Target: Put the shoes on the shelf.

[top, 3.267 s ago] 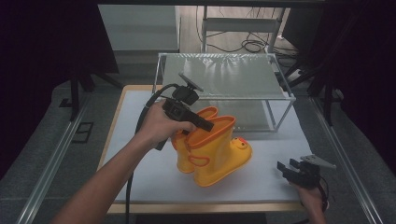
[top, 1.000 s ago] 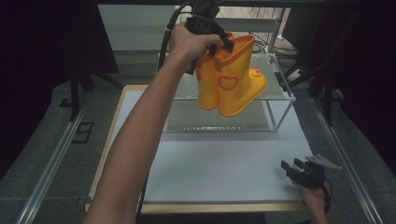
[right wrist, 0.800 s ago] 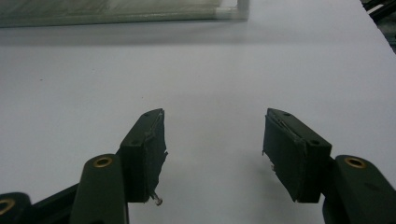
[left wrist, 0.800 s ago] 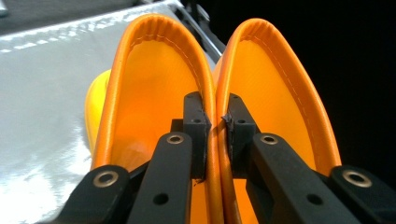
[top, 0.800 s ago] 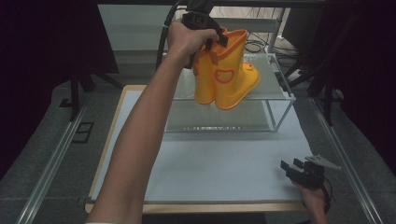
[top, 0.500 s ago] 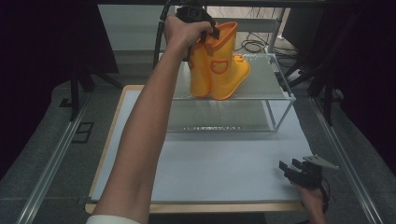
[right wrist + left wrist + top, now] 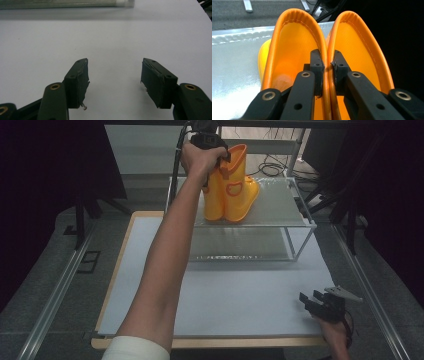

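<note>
Yellow boots atop wire shelf

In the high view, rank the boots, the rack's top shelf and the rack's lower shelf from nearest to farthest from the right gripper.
From the right gripper, at the table's near right:
1. Lower shelf, under the top one.
2. Top shelf, raised behind it.
3. Boots, standing at the top shelf's left, pinched by the left gripper.

A white sleeve is showing at six o'clock. The left gripper is sporting matte black jaws with brass-ringed rivets and small screw holes, a black cable trailing. The right gripper is wearing scuffed black pads and a grey three-cornered plate.
</note>
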Available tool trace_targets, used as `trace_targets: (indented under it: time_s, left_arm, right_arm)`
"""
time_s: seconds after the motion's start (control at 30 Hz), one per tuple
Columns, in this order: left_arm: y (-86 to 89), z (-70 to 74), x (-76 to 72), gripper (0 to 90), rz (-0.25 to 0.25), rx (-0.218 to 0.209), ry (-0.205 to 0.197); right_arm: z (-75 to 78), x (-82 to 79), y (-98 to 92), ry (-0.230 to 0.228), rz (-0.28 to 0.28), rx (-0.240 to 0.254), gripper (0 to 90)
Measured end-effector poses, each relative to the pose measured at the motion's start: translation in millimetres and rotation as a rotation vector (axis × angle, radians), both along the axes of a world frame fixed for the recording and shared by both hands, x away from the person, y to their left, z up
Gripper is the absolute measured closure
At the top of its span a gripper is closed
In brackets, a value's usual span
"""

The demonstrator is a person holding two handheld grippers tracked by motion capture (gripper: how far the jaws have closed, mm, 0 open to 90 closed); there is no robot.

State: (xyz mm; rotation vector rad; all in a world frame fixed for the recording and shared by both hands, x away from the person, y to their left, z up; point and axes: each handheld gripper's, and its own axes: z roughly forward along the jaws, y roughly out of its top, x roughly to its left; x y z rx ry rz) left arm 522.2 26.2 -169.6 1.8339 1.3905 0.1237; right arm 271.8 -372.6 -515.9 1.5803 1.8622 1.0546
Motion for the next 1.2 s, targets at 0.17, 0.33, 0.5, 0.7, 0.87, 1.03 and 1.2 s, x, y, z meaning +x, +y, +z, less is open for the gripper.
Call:
trace_targets:
  time_s: [0.17, 0.33, 0.5, 0.7, 0.87, 1.03, 1.2]
  left_arm:
    - [1.4, -9.8, 3.4, 81.4, 0.018, -0.009, 0.015]
    - [-0.5, -8.5, 3.3, 71.2, 0.003, 0.003, -0.008]
    - [0.1, -1.2, -0.4, 54.1, -0.042, -0.061, -0.036]
    - [5.8, 8.6, -10.6, 47.5, -0.066, -0.051, -0.079]
    - [16.5, 18.5, -29.1, 51.2, -0.126, -0.059, -0.126]
    - [27.4, 26.6, -51.5, 60.4, -0.192, -0.012, -0.148]
    - [40.2, 26.8, -76.8, 70.1, -0.224, 0.029, -0.155]
  right_arm:
    - [-0.5, 0.2, 1.2, 0.004, 0.005, -0.003, 38.8]
    - [-0.6, 0.1, 2.0, 0.004, 0.006, -0.004, 38.7]
    - [-0.8, -0.1, 1.7, 0.007, 0.005, -0.004, 38.7]
    - [-0.9, 0.3, 4.4, 0.006, 0.014, -0.008, 38.7]
    - [-2.3, 1.4, 4.3, 0.010, 0.017, -0.012, 38.7]
    - [-1.5, 0.6, 3.0, 0.010, 0.011, -0.009, 38.7]
    - [0.1, -0.8, 1.9, 0.002, 0.004, -0.003, 38.7]
